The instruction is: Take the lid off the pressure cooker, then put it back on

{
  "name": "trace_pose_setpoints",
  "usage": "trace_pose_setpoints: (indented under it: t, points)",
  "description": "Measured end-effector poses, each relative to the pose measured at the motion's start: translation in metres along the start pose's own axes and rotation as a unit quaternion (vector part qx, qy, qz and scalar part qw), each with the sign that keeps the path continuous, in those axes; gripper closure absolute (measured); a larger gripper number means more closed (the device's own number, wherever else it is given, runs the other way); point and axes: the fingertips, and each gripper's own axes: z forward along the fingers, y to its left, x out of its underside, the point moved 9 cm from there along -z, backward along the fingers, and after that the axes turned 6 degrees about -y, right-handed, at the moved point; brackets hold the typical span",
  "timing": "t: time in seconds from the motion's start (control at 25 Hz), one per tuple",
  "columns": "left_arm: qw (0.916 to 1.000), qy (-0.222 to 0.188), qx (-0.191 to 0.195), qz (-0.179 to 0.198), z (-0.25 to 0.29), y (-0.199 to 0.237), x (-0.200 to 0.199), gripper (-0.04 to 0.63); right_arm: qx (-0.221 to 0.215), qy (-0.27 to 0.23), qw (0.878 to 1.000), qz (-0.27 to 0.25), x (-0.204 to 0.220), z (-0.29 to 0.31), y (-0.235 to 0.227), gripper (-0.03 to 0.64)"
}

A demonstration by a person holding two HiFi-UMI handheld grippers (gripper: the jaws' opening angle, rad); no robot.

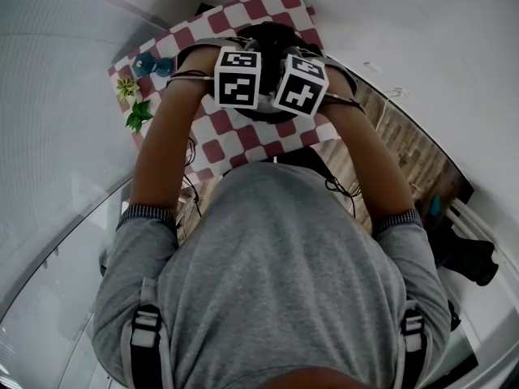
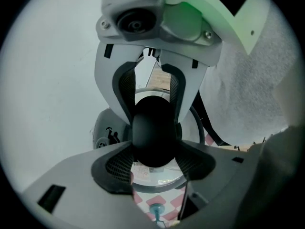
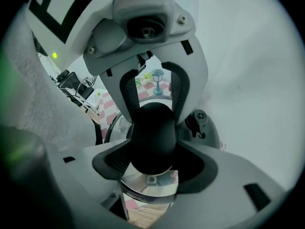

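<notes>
**Position.** The pressure cooker stood on the checked tabletop, toward its far side and directly beneath both marker cubes. A blue ornament and a small plant stood at the tabletop's left edge, well apart from the cooker.

**Grip state.** The left gripper and the right gripper faced each other across the lid. Each was clenched on the black rounded handle at the lid's centre, with the padded fingers pressing its sides. Neither view showed whether the lid was seated on the pot or clear of it.

**Handling.** The lid was judged stiff, fairly heavy metal, and its polished surface slippery. The handle was therefore the correct hold, being matt, thick and central, so the load would hang balanced. The valve beside the handle should not be gripped or knocked. With two grippers sharing one handle, uneven lifting would probably tilt the lid and jam its rim.
</notes>
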Motion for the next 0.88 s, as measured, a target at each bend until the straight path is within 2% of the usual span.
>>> trace_pose_setpoints:
  t: [0.24, 0.4, 0.88]
  points:
    - [0.9996, -0.018, 0.014, -0.019, 0.0006, 0.0054, 0.0048, 0.296, -0.019, 0.008, 1.000, 0.003, -0.0019, 0.0023, -0.0059, 0.325]
    - [0.9991, -0.021, 0.023, -0.028, 0.0046, 0.0065, 0.0041, 0.296, -0.029, 0.023, 0.999, -0.014, -0.0001, 0.0057, -0.0069, 0.324]
    - [0.9984, -0.021, 0.020, -0.049, 0.0049, 0.0082, 0.0052, 0.298, -0.037, 0.007, 0.999, -0.028, 0.0017, 0.0058, -0.0090, 0.322]
